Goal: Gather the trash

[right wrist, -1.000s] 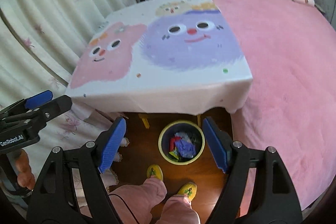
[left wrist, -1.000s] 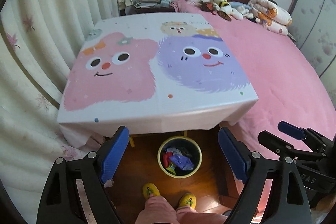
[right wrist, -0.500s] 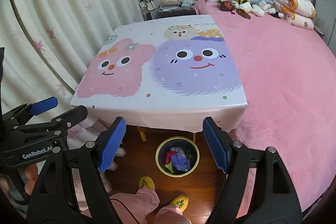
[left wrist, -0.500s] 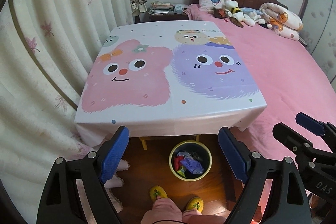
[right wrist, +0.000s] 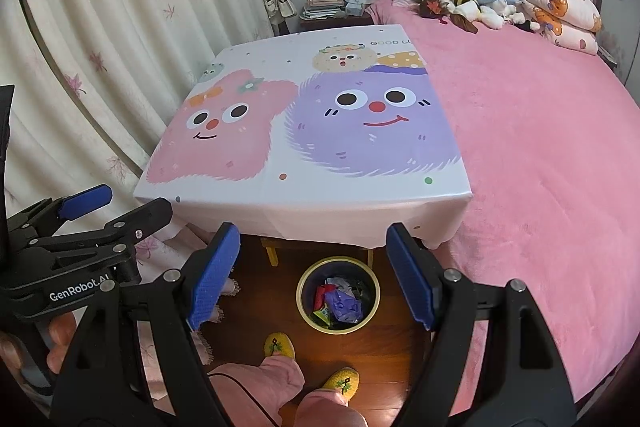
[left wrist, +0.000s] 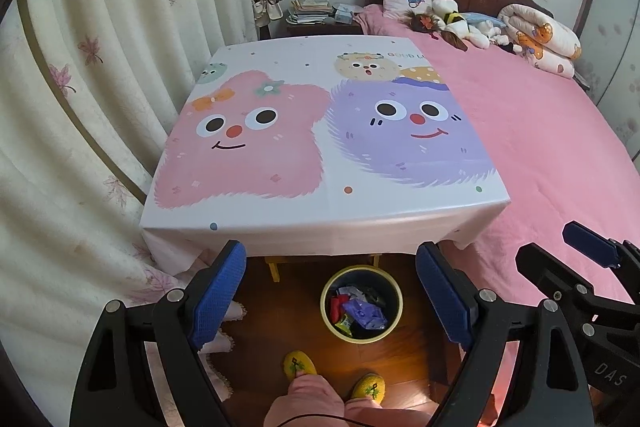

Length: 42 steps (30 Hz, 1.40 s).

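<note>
**Trash in the bin, bench top bare, both claws empty**

The collecting looks finished or very near it. The bench (left wrist: 328, 163), covered with a cartoon-printed cloth, shows nothing lying on its top from near edge to far edge in either wrist view. The trash (left wrist: 360, 309) sits in the round bin (left wrist: 394, 323) on the wooden floor (left wrist: 280, 311), just below the bench's near edge and partly tucked under the overhanging cloth. Inside are crumpled wrappers: a red piece toward the left, a purple one in the middle, a green-yellow scrap at the near rim, and something dark toward the far side. They lie in a loose heap with no shared direction; no single piece has a long axis I can read with any confidence. The bin itself stands upright, mouth facing straight up.

The left claw (left wrist: 330, 299) is spread wide with nothing between its blue pads, hanging above the bin and the near edge. The right claw (right wrist: 312, 275) is likewise spread and empty, framing the same bin (right wrist: 308, 307) from a little to the right.

What remains, as a judgement: at most a check of the floor around the bin and the pink bed (left wrist: 540, 155) beside the bench's right edge; no stray litter shows there. The person's yellow slippers (left wrist: 300, 367) stand just near of the bin.
</note>
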### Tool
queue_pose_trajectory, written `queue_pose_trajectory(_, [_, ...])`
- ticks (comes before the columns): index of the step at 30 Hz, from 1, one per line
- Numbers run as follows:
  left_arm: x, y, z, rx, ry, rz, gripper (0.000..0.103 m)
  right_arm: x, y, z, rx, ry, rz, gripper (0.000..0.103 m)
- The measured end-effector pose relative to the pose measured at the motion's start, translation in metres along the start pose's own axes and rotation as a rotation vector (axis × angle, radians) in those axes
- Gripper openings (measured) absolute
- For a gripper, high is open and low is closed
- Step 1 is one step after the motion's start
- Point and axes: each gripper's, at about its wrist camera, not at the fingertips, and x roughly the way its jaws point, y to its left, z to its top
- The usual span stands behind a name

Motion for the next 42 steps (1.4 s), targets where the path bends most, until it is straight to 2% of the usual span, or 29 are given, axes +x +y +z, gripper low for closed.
queue_pose_trajectory(20, [0.022,-0.018,0.005,0.013,0.024,-0.002,0.088,0.021,-0.028,0.003,-0.005,0.028,-0.008,0.074])
queue_pose_trajectory(42, [0.036,-0.014,0.012,0.027,0.027,-0.005,0.088,0.031,-0.032,0.007,-0.015,0.033,-0.008,0.074])
